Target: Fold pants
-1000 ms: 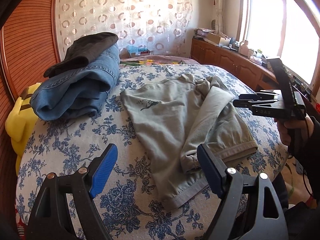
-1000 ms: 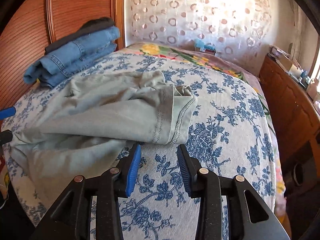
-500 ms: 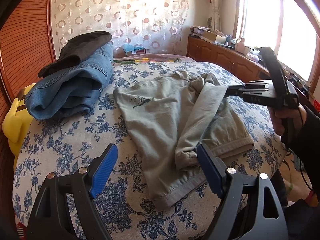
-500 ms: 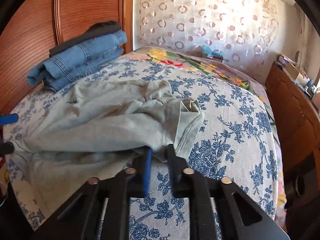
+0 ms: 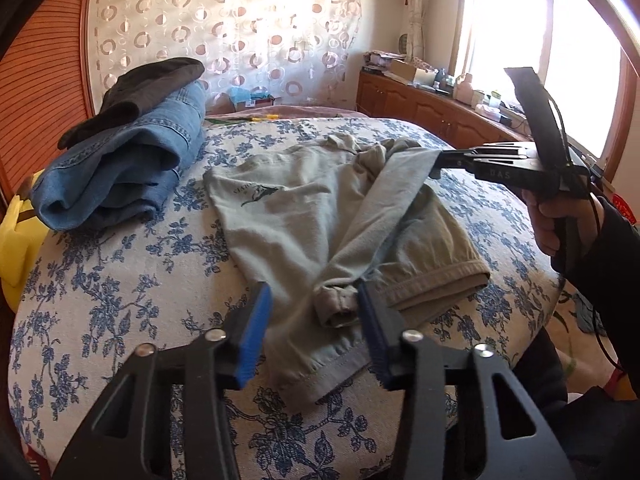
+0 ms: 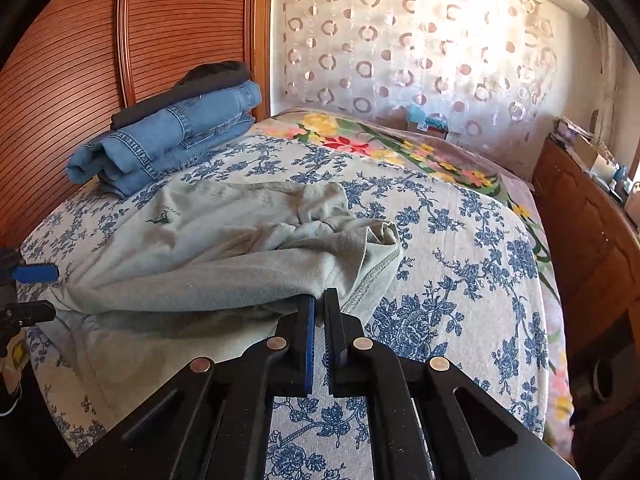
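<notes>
Pale grey-green pants lie on the floral bedspread, one leg twisted over the other. My left gripper is open, its blue pads either side of the rolled cuff near the bed's front edge. My right gripper is shut on the pants' waist edge and holds that fabric lifted; it also shows in the left wrist view, at the far end of the raised leg. The pants stretch leftward in the right wrist view.
A stack of folded blue jeans with a dark garment on top sits at the bed's back left by the wooden headboard. A yellow object is at the left edge. A wooden cabinet runs under the window.
My right gripper moved onto the pants' waist edge, closed on it and lifted it. My left gripper moved in around the cuff and narrowed, still open.
</notes>
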`<control>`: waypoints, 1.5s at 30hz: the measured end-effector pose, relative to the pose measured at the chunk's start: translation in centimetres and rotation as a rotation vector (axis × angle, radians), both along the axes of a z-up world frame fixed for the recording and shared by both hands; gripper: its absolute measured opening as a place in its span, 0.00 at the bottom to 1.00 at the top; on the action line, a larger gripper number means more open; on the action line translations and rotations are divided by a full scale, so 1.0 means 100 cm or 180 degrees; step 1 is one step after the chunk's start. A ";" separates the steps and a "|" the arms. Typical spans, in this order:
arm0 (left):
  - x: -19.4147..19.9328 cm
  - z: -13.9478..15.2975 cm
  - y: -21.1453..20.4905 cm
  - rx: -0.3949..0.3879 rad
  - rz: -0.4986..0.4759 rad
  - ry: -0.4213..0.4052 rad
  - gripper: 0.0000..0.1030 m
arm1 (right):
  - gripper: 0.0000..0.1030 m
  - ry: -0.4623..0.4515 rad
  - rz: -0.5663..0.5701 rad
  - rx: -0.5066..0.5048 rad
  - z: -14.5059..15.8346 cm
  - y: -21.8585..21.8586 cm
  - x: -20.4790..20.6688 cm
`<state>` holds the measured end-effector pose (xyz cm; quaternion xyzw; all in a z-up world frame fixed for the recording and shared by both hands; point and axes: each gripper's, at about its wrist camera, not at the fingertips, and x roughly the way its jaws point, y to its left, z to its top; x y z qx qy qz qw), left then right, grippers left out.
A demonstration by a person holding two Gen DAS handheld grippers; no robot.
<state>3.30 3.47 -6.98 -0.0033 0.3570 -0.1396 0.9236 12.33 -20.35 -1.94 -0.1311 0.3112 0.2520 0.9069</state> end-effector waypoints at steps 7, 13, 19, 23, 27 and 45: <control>-0.005 0.003 0.000 -0.0093 -0.0057 -0.0034 0.16 | 0.04 -0.0080 0.0034 0.0022 0.014 0.010 0.004; -0.012 0.006 0.008 -0.0231 -0.0034 -0.0063 0.13 | 0.04 -0.0178 0.0148 0.0075 0.032 0.034 0.020; -0.017 0.006 0.013 -0.0295 0.0000 -0.0044 0.12 | 0.04 -0.0248 0.0328 0.0090 0.038 0.068 0.036; -0.021 0.004 0.015 -0.0320 0.0007 -0.0031 0.12 | 0.04 -0.0246 0.0476 0.0094 0.037 0.088 0.049; -0.027 0.002 0.016 -0.0268 0.0034 -0.0009 0.12 | 0.04 -0.0173 0.0642 0.0124 0.037 0.111 0.060; -0.024 -0.003 0.038 -0.0363 0.0204 0.0096 0.14 | 0.34 0.0059 0.0650 0.0222 0.038 0.109 0.073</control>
